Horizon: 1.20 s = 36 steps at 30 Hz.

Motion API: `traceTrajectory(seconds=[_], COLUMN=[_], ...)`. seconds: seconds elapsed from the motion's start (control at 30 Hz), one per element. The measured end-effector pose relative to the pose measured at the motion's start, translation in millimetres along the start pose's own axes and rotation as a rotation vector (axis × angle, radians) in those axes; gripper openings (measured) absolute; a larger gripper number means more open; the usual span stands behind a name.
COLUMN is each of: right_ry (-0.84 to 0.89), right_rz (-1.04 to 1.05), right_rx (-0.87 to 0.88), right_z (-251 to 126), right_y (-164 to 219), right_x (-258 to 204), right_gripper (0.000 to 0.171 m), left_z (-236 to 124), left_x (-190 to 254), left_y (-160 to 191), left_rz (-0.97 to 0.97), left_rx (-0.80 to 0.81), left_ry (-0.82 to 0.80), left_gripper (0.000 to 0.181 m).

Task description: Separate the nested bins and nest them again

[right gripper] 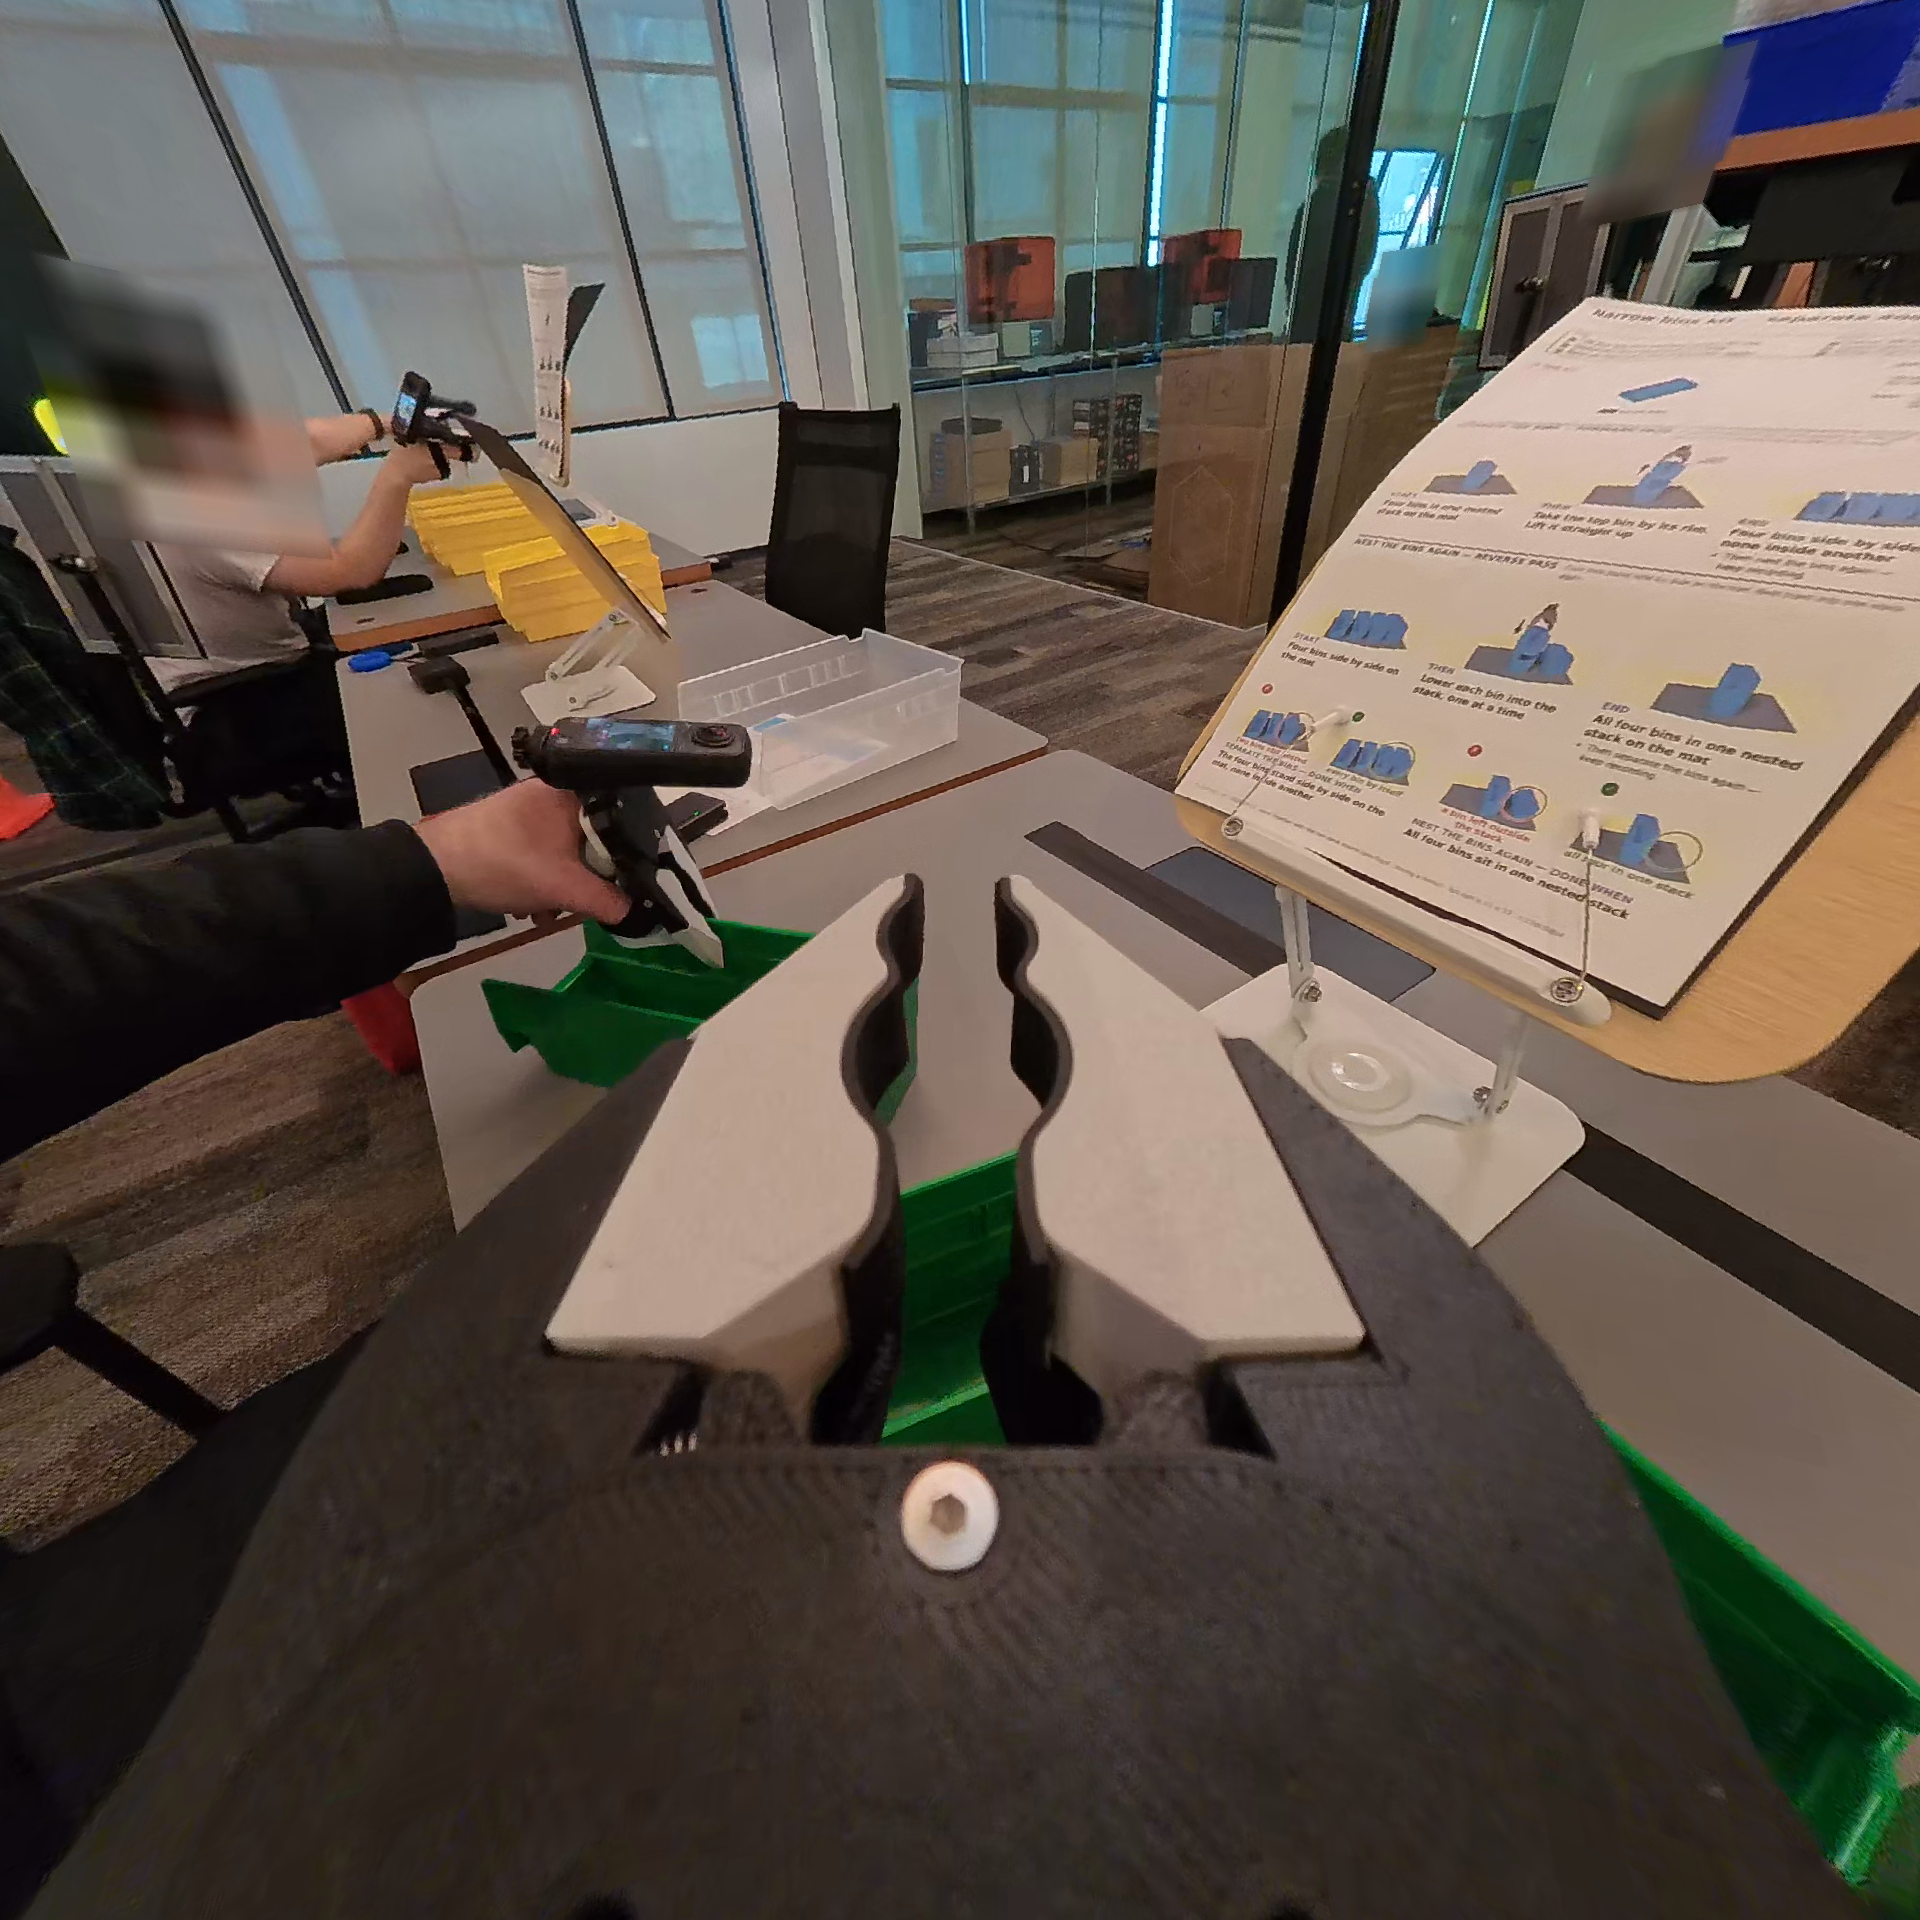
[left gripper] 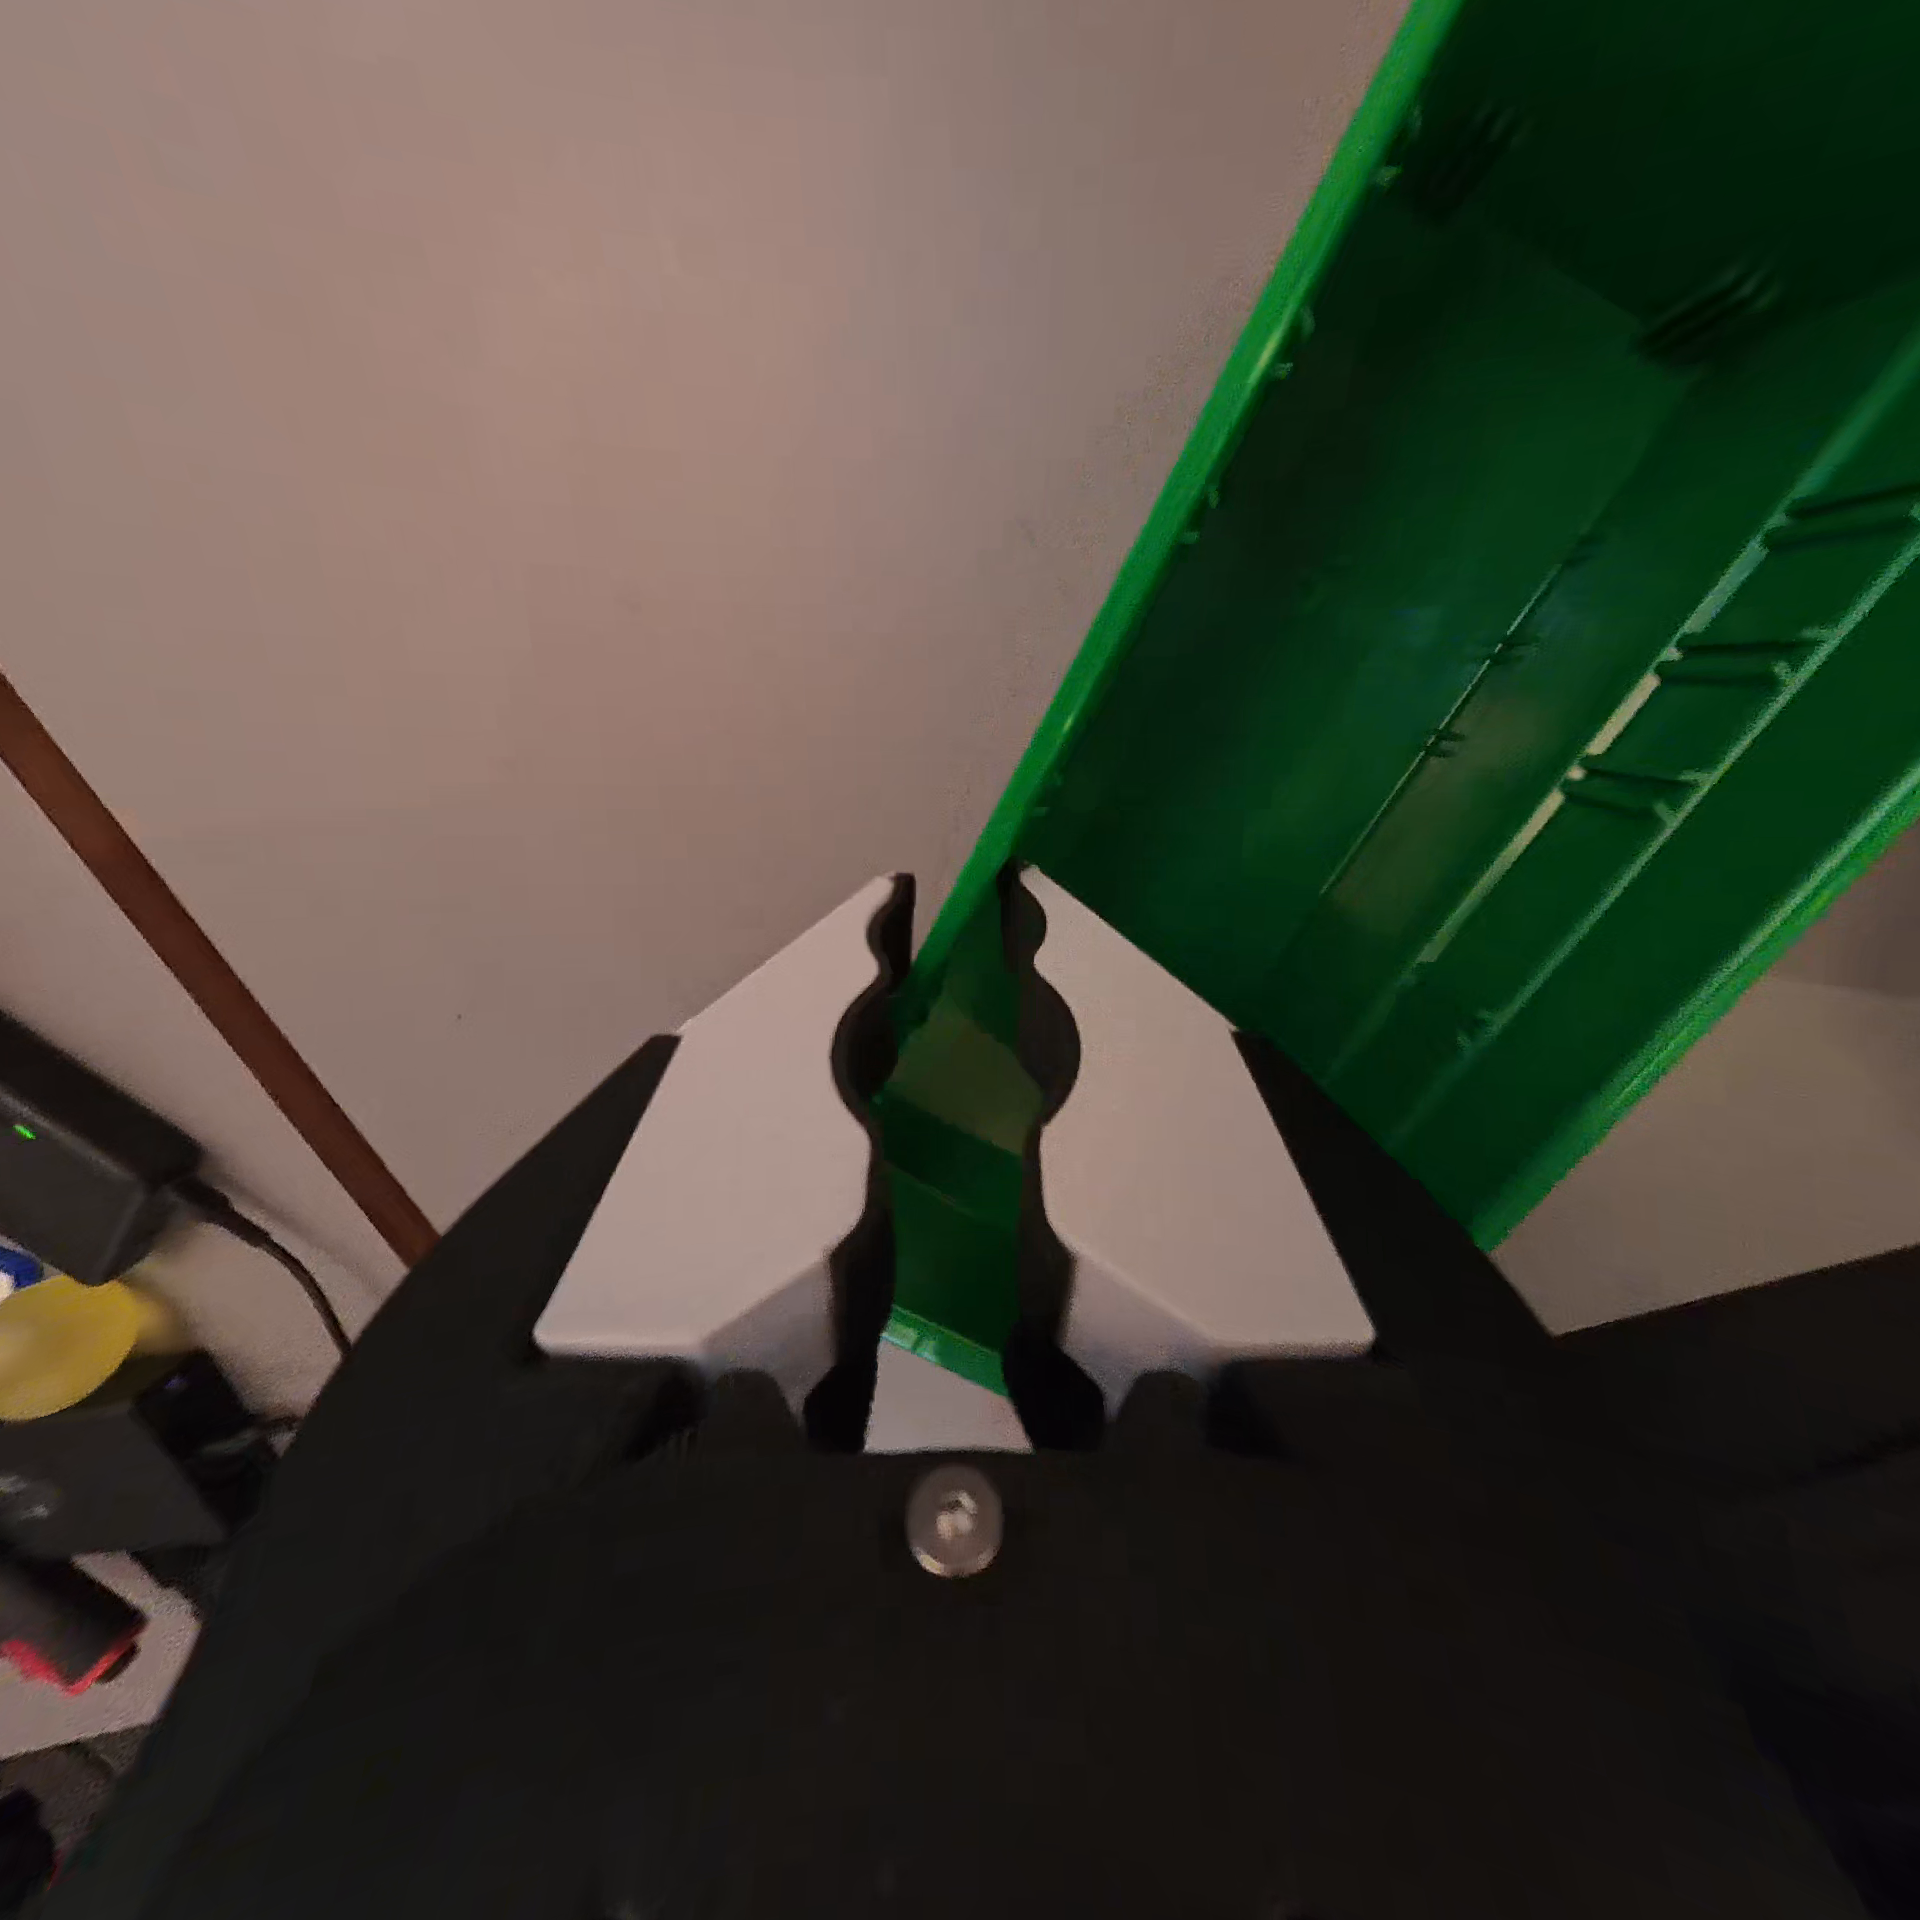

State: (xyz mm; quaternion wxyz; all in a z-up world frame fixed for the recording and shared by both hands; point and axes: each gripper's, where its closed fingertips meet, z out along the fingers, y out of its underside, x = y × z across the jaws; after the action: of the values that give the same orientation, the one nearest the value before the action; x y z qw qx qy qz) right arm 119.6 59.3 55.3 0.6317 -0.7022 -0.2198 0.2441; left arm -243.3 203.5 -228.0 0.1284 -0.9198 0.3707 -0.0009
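1. Left gripper (left gripper: 958, 883): the jaws are narrow and clamped on the end wall of a long narrow green plastic bin (left gripper: 1455, 665). The bin stretches away up and to the right, its open inside with ribbed slots facing the camera, a plain pale wall behind it.
2. Right gripper (right gripper: 958, 894): the jaws stand slightly parted with a clear gap between the pads, nothing held. It hovers above green plastic bins (right gripper: 951, 1278) lying on the grey bench (right gripper: 1714, 1226), seen through the gap and at the lower right edge.
3. In the right wrist view, the left gripper (right gripper: 686, 925), held by a hand (right gripper: 520, 862) in a dark sleeve, grips the green bin (right gripper: 623, 1003) at the bench's far left edge.
4. Right of the gap: white stand (right gripper: 1455, 1132) carrying a wooden board with a printed instruction sheet (right gripper: 1621, 665).
5. Next bench back: clear plastic tray (right gripper: 831, 696).
6. Farthest: a seated person (right gripper: 239, 592) working with yellow bins (right gripper: 540, 561), before tall windows.
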Motion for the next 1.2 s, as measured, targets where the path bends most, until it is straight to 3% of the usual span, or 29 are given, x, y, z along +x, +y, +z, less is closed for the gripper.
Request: traceTrajectory(seconds=[0.13, 0.23, 0.3, 0.33, 0.4, 0.43, 0.47, 0.63, 0.77, 0.97, 1.2], right_ry=[-0.005, -0.009, -0.012, -0.014, -0.017, -0.017, -0.015, -0.014, -0.023, -0.022, 0.041], right_rz=[-0.006, -0.004, -0.001, 0.000, 0.001, 0.000, 0.000, 0.009, 0.014, 0.017, 0.030], right_rx=[-0.007, 0.000, 0.002, 0.002, 0.002, 0.002, 0.003, 0.005, 0.002, -0.004, -0.009], right_z=[2, 0, 0, 1, 1, 1, 0, -1, 1, 1, -10], right_y=[2, 1, 1, 1, 1, 1, 1, 2, 4, 6, 3], right_x=[-2, -1, -1, -1, 0, 0, 1, 5, 5, 6, 21], right_gripper=[0.012, 0.011, 0.011, 0.011, 0.011, 0.011, 0.011, 0.010, 0.010, 0.010, 0.018], left_z=[-7, -18, -12, -5, 8, 12, 15, 13, 9, 0, -21], left_x=[17, 3, 13, 21, 28, 28, 33, 73, 103, 139, 130], left_y=[3, -10, -6, 0, 21, 30, 32, 29, 25, 19, 2], left_rz=[0.055, 0.058, 0.018, 0.012, 0.055, 0.063, 0.042, -0.124, -0.247, -0.292, -0.272], left_rx=[-0.021, 0.066, 0.037, -0.004, -0.130, -0.176, -0.190, -0.143, -0.078, -0.010, 0.137], left_ry=[0.027, -0.040, 0.066, 0.127, 0.148, 0.132, 0.147, 0.286, 0.359, 0.478, 0.473], left_gripper=[0.014, 0.048, 0.060, 0.058, 0.032, 0.011, 0.006, 0.004, 0.012, 0.043, 0.063])
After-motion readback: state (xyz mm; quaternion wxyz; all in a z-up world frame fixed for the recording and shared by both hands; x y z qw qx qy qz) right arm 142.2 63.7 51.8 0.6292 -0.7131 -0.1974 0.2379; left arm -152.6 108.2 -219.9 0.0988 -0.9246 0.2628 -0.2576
